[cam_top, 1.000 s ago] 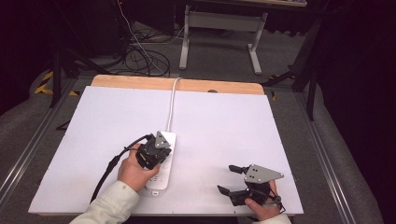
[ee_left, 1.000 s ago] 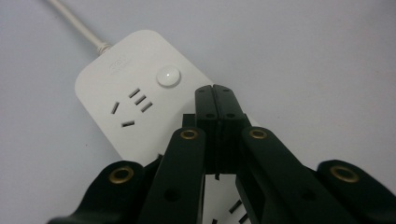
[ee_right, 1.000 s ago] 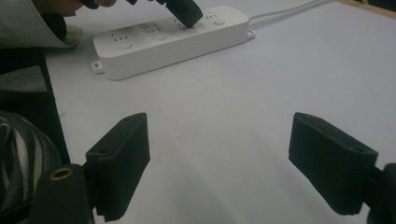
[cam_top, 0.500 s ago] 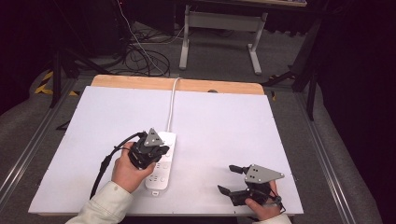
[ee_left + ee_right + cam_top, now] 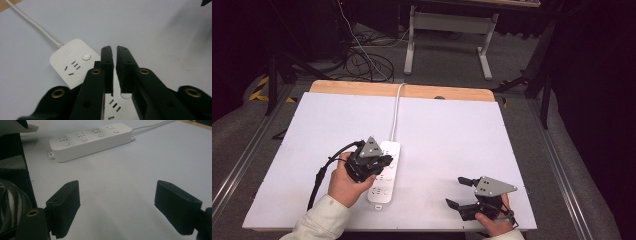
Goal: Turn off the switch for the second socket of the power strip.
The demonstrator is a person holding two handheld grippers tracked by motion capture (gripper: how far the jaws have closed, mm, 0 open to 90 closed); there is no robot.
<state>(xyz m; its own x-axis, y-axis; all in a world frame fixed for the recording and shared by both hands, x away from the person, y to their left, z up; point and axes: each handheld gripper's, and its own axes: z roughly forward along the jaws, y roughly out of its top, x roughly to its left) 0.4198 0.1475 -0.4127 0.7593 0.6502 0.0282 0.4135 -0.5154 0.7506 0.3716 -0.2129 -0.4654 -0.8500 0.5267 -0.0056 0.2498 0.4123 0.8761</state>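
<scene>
power strip (image 5: 72, 67) partly behind left gripper (image 5: 111, 51)

The left gripper (image 5: 114, 60), jaws nearly closed with a thin gap, hangs over a white power strip (image 5: 72, 66) lying on the tabletop (image 5: 155, 30) beneath.

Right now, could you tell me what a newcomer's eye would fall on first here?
Probably the white power strip lying near the front of the white table, its cord running toward the far edge. The left gripper hovers right over it, jaws nearly closed, while the right gripper waits open at the front right.
</scene>
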